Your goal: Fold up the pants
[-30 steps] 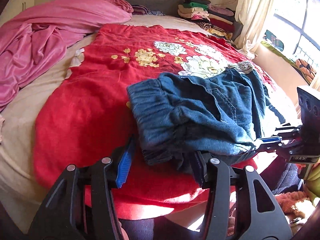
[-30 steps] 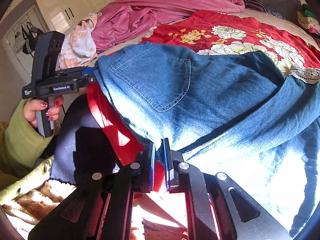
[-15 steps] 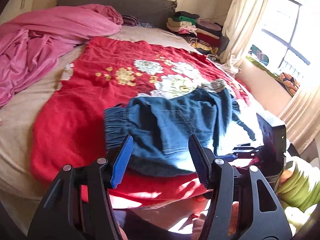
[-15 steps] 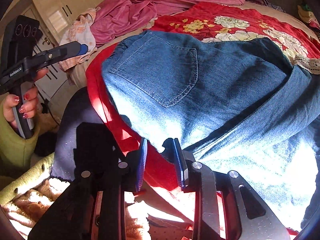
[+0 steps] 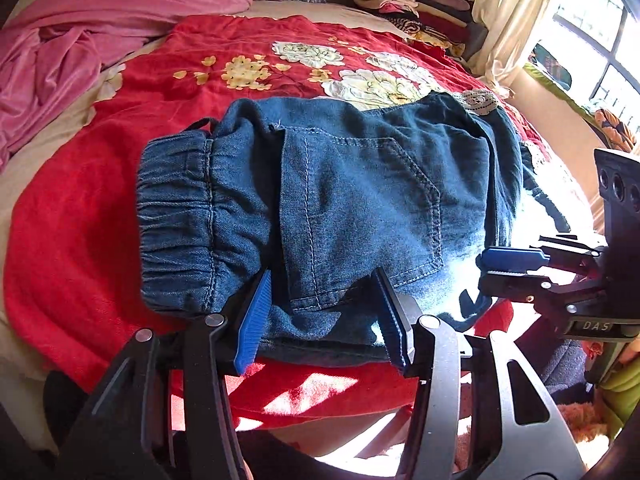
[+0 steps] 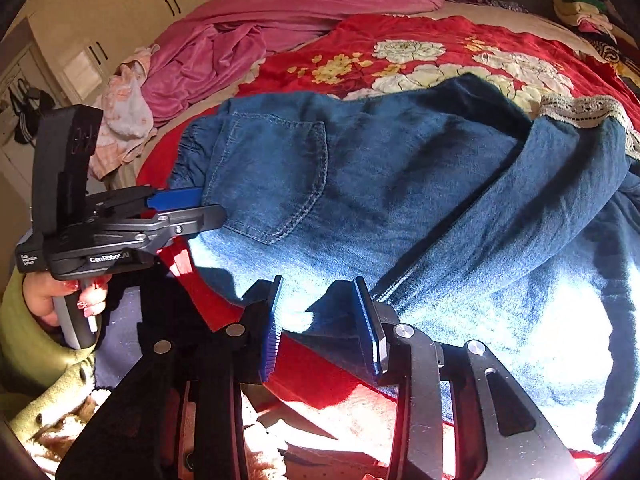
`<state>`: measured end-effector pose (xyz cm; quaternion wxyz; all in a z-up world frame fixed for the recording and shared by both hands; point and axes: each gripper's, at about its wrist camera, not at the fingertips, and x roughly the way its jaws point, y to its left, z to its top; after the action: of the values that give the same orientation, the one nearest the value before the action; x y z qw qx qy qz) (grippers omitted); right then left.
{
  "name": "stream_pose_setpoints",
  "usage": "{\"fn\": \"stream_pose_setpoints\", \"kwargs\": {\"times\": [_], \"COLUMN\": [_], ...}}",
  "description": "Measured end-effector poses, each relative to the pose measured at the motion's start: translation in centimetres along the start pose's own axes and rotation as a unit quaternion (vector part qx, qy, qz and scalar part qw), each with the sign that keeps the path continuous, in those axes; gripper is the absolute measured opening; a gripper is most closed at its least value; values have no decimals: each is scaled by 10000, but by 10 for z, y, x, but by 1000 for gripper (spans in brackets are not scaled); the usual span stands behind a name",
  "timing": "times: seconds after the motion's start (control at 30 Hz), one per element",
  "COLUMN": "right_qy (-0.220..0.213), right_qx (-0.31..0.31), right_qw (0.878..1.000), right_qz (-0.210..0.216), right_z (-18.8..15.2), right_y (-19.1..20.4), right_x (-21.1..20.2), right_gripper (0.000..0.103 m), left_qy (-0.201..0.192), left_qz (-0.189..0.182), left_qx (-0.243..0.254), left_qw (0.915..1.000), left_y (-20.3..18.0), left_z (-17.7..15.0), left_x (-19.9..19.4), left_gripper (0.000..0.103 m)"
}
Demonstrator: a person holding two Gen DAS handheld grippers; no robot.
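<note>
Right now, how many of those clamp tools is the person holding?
2: the left gripper at the jeans' waistband end, the right gripper at their near edge, both open.

Black two-finger left gripper (image 5: 324, 320) with ribbed blue pads, silver screw heads, white GenRobot.AI lettering on its side, right gripper (image 6: 322, 324) same black build, left hand (image 6: 64, 296) with red-painted nails, lime-green sleeve

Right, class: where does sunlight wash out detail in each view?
Left wrist view: glare bleaches the jeans near their right edge and the window. Right wrist view: the jeans' lower right is blown out white; the red blanket stays readable.
</note>
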<state>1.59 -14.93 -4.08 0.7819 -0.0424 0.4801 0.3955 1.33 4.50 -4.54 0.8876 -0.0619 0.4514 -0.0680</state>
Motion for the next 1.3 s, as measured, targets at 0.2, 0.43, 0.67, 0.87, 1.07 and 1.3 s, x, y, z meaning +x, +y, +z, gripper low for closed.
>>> {"fn": "stream_pose_setpoints", "kwargs": {"times": [0.2, 0.43, 0.67, 0.87, 1.07, 1.3], "right_qy": [-166, -907, -1225, -1295, -979, -382], "right_qx": [87, 368, 662, 596, 489, 478], "right_qw": [9997, 9947, 9853, 9806, 9818, 9800], "right_qz": [146, -329, -995, -1348, -1555, -1893], "right_z": [-1, 9, 26, 53, 93, 134], "right_y": [-2, -29, -72, -96, -116, -134], "right_x": [-15, -71, -98, -108, -87, -32], "right_gripper": [40, 55, 60, 61, 61, 61], "left_qy": [-111, -889, -659, -91, 464, 626], "left_qz": [7, 25, -839, -1531, -1548, -1683], "left_qx": [-160, 119, 462, 640, 474, 316], "left_qw": [9998, 9960, 9932, 9861, 9857, 9832], "left_y": [-1, -27, -74, -121, -136, -140], "left_z": [2, 15, 34, 44, 52, 47], "left_x": [-4, -63, -49, 0, 54, 80], "left_gripper": [43, 54, 61, 49, 41, 18]}}
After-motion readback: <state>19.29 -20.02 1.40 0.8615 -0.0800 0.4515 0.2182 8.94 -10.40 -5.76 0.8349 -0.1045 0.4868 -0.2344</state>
